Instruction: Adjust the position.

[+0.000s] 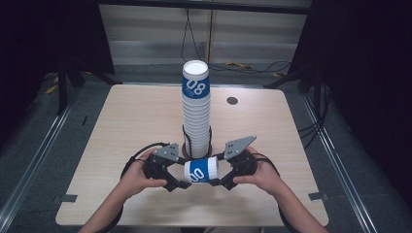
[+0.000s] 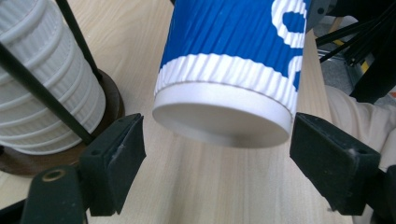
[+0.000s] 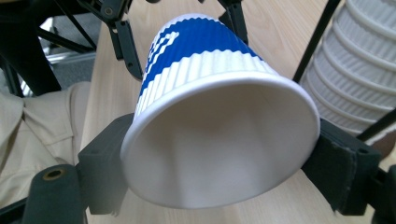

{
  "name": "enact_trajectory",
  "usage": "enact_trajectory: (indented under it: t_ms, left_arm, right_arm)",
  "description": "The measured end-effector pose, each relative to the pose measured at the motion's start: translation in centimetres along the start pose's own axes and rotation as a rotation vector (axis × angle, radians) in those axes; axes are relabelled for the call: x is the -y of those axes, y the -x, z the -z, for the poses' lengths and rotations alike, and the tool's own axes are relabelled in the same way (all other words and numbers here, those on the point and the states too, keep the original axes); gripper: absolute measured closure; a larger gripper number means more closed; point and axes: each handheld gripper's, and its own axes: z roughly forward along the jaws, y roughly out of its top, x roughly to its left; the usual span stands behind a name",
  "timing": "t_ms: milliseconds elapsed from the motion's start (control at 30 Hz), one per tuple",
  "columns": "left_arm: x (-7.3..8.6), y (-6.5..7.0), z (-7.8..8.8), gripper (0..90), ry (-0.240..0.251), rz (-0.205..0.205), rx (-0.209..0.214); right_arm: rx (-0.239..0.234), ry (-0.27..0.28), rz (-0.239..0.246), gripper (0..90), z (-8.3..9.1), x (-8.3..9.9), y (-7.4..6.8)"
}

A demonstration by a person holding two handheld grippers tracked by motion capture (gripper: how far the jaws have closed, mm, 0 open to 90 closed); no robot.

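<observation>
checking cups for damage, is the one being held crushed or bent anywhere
Slightly. The blue and white cup lies sideways in the right gripper, and its rim looks squeezed a little oval between the pads. The left gripper stands open around its base, not touching.

loose cup (image 1: 203,171): 1, on its side | cup stack (image 1: 196,109): 1, upright, cups in it too many to count exactly | stack holder with dark round base (image 2: 109,100): 1 | tongs: 2, left (image 1: 180,184) and right (image 1: 219,183) | counter (image 1: 126,126): 1
</observation>
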Motion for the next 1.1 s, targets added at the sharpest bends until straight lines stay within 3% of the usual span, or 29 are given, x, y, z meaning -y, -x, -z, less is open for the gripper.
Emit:
enact_trajectory:
  t_ms: [533, 1100]
  left_arm:
    - [1.0, -0.3, 0.6, 17.4, -0.003, 0.032, -0.038]
    - [1.3, -0.3, 0.5, 17.4, -0.013, 0.044, -0.040]
  right_arm:
    - [0.021, -0.123, 0.021, 17.0, 0.4, -0.9, 0.6]
    - [0.015, -0.255, 0.047, 16.8, 0.4, -1.9, 0.5]
